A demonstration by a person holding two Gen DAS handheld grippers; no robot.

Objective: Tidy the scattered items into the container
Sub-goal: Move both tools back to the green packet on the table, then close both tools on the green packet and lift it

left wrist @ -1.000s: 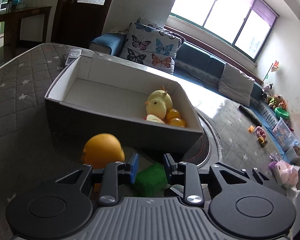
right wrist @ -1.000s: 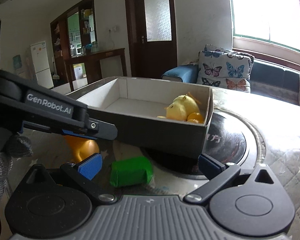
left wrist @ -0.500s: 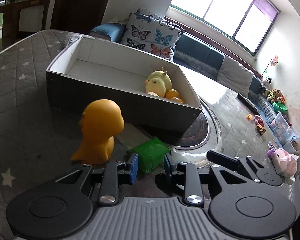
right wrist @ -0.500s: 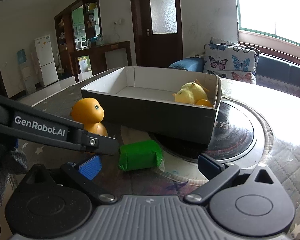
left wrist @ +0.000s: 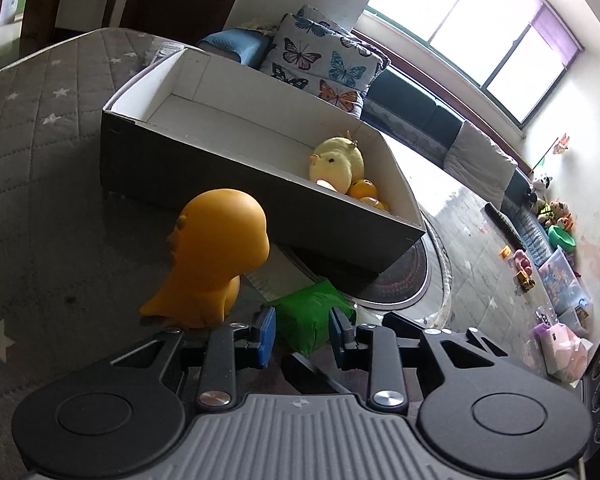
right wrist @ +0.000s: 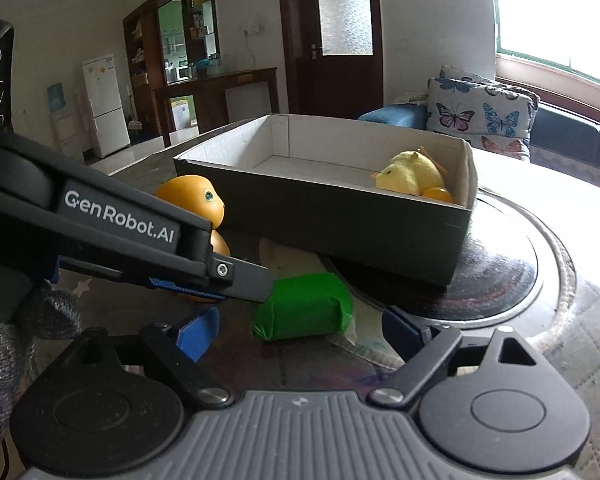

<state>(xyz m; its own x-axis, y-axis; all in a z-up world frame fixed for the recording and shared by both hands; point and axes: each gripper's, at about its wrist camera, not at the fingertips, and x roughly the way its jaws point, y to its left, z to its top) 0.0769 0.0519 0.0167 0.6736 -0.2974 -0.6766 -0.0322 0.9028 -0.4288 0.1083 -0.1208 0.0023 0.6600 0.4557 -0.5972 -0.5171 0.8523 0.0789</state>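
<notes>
The green packet (left wrist: 312, 314) lies on the counter (left wrist: 40, 168) before the cardboard box (left wrist: 236, 184), between the left tongs (left wrist: 302, 330), whose blue pads stand apart, seemingly just clear of it. The right tongs (right wrist: 300, 330) gape wide near its other side. An orange duck toy (left wrist: 214, 260) stands just beside it.

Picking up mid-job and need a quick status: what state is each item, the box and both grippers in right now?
Box: open-topped, partly filled.
Yellow plush chick: inside the box, at its right end.
Small orange balls: in the box beside the chick.
Orange duck: upright on the table, outside the box.
Green packet: lying on the table, outside the box.
Left gripper: open, straddling the packet.
Right gripper: open wide, holding nothing.
</notes>
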